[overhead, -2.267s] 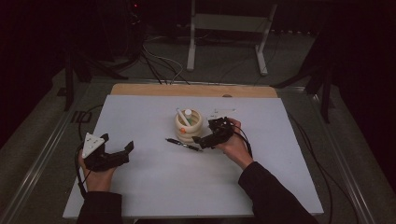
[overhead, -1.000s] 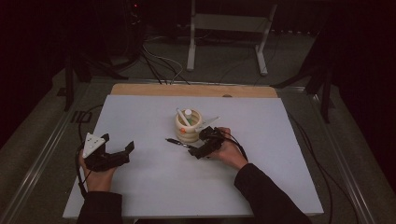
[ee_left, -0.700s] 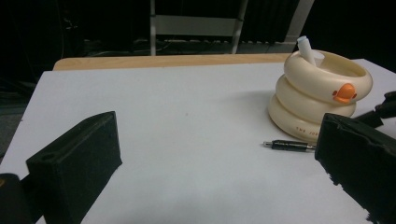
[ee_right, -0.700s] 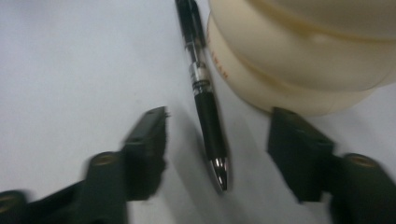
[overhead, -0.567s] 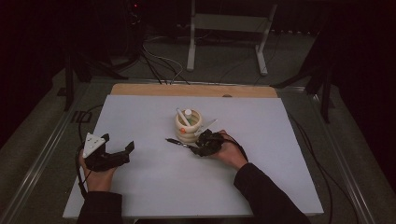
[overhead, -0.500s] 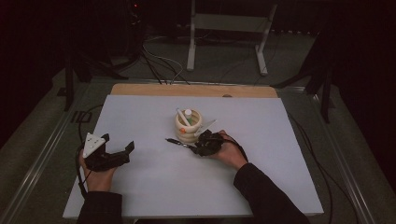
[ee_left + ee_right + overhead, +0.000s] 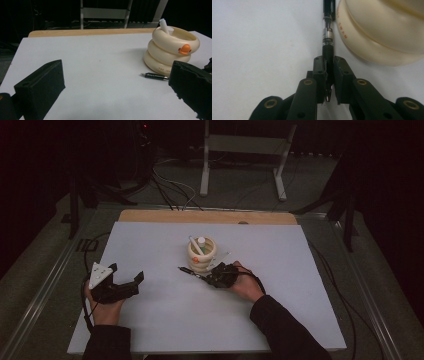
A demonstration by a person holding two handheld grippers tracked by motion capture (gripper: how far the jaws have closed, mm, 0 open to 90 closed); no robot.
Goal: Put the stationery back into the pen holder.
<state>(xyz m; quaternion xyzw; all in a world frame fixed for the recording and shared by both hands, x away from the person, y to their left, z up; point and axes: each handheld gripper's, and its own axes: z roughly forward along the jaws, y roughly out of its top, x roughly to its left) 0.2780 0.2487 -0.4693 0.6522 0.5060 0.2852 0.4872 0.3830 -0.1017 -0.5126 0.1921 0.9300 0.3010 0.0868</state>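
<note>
Black pen (image 7: 327,37) now pinched in your right hand-held gripper (image 7: 329,75), jaws just closed; ready for lifting toward cream holder (image 7: 202,254).

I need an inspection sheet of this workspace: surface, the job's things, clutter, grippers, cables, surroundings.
Surface: white table top, wooden strip along its far edge.
Job's things: black pen lying on the table beside the cream ringed holder; a white pen and a white stick stand in the holder.
Clutter: nothing seen.
Grippers: right gripper has just been closing and is clamped on the pen's grip end; left gripper open, nothing between its jaws.
Cables: one trails from each gripper; more lie on the floor beyond the table.
Surroundings: dark room, white metal stand behind the table.
</note>
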